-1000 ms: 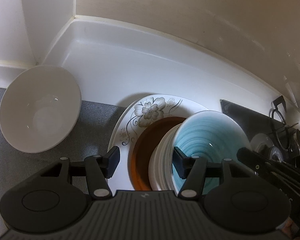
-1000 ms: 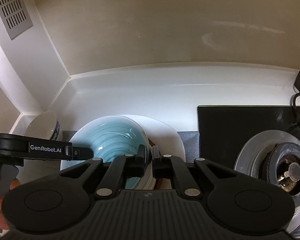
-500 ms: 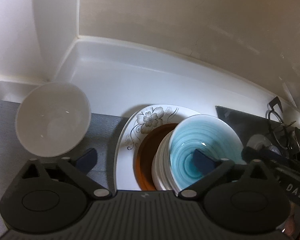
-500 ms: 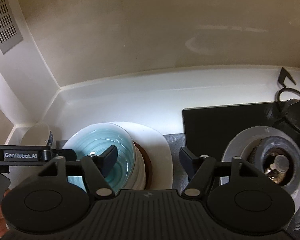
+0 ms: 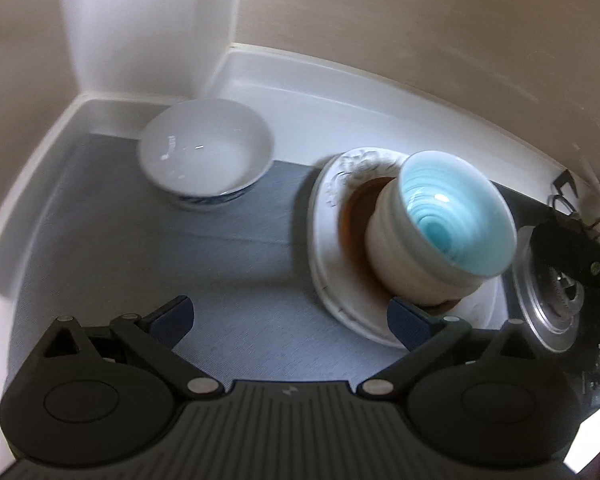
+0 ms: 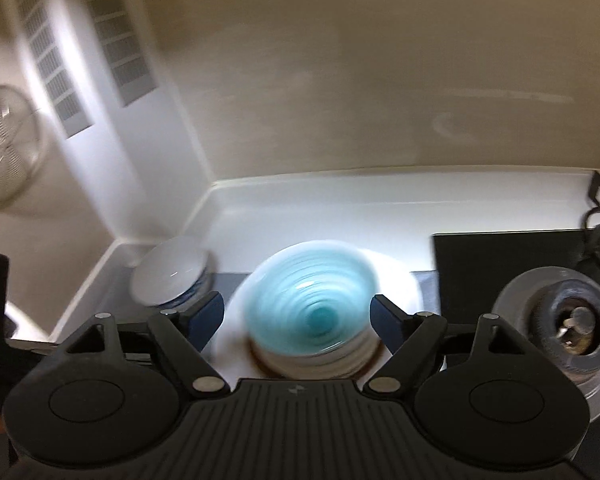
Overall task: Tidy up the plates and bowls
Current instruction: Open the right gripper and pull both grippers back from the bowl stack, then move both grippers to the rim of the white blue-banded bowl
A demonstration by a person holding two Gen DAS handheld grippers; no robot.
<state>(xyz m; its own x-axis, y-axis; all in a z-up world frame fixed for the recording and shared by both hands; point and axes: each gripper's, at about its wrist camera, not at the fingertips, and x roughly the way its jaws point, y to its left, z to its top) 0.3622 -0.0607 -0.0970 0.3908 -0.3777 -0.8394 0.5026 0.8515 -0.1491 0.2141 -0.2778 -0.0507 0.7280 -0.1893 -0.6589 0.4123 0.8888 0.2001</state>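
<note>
- Hovering nearest the lens in the left wrist view, the left gripper (image 5: 290,318) has its fingers (image 5: 172,316) spread to their widest, with only grey mat (image 5: 148,256) between them and nothing in their hold.
- In the right wrist view the right gripper (image 6: 296,316) has its jaws opening; the blue bowl (image 6: 310,300) sits between the fingers (image 6: 204,316) (the pads stand clear of its rim on both sides, so nothing is gripped).
- The blue bowl (image 5: 456,220) is the landmark: it is the top of a small stack of white-sided bowls, upright, on the worktop.
- Directly under the blue bowl's stack lies a brown plate (image 5: 358,216), and under that a white floral plate (image 5: 332,280) whose rim shows all round.
- Left of the blue bowl and well apart from it, a white bowl (image 5: 206,156) with a blue pattern low on its outside stands upright on the mat, near the worktop's back corner.
- Right of the blue bowl is a gas burner (image 6: 572,332) on a black hob.
- Behind the blue bowl runs the white raised edge of the worktop (image 6: 340,208), then the beige wall.
</note>
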